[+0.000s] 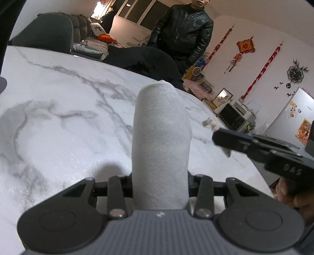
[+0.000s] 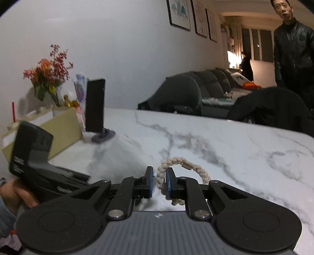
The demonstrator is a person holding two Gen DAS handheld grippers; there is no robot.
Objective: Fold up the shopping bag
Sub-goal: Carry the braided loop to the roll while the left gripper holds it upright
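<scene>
Two tongs (image 1: 160, 188) (image 2: 159, 182), one bag (image 1: 161, 141)

A home living room: grey sofa (image 2: 214, 82) behind the marble table (image 2: 225, 141), framed pictures (image 2: 179, 13) upper centre, fridge (image 1: 294, 115) far right, flowers (image 2: 48, 72) at left

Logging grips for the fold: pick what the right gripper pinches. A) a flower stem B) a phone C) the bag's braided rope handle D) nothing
C: in the right wrist view the right gripper has its blue pads shut on the beige braided rope handle, looped above the marble table.
</scene>
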